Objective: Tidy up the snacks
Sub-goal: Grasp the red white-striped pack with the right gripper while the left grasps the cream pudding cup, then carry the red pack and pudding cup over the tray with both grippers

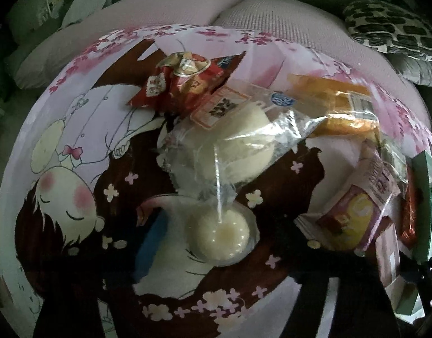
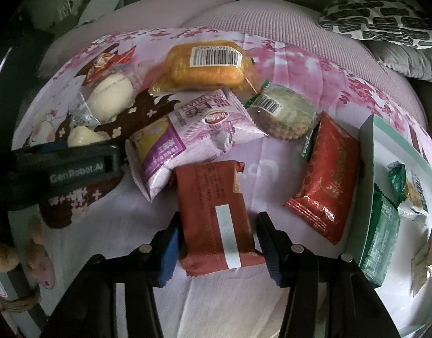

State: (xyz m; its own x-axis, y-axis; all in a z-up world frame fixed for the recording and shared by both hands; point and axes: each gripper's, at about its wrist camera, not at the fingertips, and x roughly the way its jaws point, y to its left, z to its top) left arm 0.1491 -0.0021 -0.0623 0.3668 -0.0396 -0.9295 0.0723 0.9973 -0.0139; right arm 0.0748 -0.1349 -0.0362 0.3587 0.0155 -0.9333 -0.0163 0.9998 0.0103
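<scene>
In the right wrist view my right gripper [image 2: 217, 231] is open, its fingers on either side of a brown-red snack packet [image 2: 216, 217] lying on the printed sheet. Beyond it lie a purple packet [image 2: 196, 138], an orange bun in clear wrap [image 2: 204, 64], a round green-wrapped biscuit [image 2: 286, 112] and a red packet [image 2: 325, 180]. My left gripper [image 2: 75, 166] reaches in from the left there. In the left wrist view its fingers are dark and mostly hidden; a small white jelly cup [image 1: 218, 233] sits just ahead, below a clear-wrapped white bun [image 1: 230, 146] and a red packet [image 1: 182, 81].
A white tray with a green rim [image 2: 368, 146] at the right holds green packets [image 2: 382, 231]. The snacks lie on a pink cartoon sheet [image 1: 69, 146] over a sofa seat. A patterned cushion [image 2: 376, 19] lies at the back right. A hand shows at the left edge [image 2: 2, 253].
</scene>
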